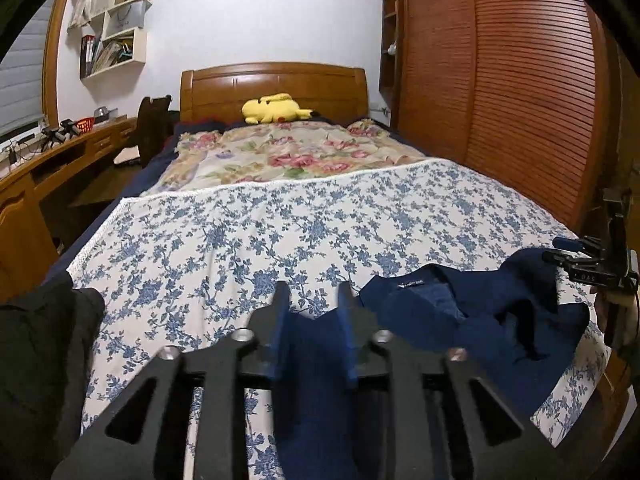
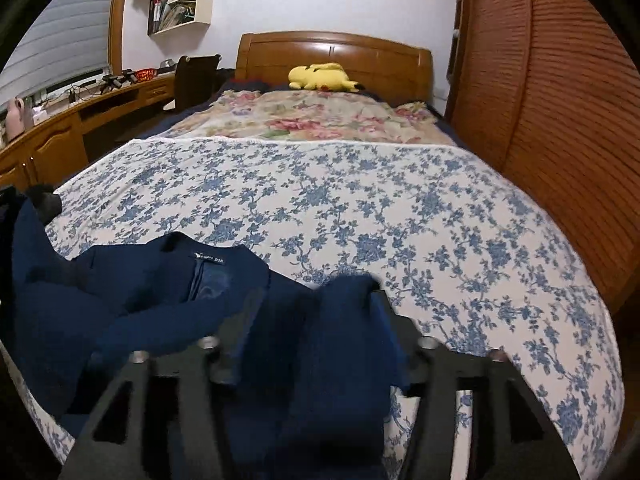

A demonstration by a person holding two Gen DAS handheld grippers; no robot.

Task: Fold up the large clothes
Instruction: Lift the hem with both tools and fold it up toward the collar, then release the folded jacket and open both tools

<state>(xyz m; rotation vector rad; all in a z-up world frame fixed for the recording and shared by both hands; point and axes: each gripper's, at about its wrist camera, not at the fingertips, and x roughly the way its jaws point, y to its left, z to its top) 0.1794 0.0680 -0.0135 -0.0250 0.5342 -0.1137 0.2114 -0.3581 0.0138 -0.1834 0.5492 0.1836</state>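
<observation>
A navy blue garment (image 1: 480,312) lies crumpled on the near part of the blue-flowered bedspread (image 1: 280,232), collar and label facing up. My left gripper (image 1: 313,300) is open; a fold of the navy cloth lies loose between its blue pads (image 1: 280,320). At the right edge of the left wrist view, my right gripper (image 1: 568,256) hovers by the garment's far side. In the right wrist view the garment (image 2: 140,292) spreads to the left, and my right gripper (image 2: 316,296) stands open, with a hump of cloth between its fingers that covers the right one.
Black clothing (image 1: 40,340) is heaped at the bed's near left corner. A flowered quilt (image 1: 288,156) and a yellow plush toy (image 1: 272,108) lie toward the wooden headboard (image 1: 272,84). A slatted wardrobe (image 1: 500,80) flanks the right side, a desk (image 1: 24,184) the left.
</observation>
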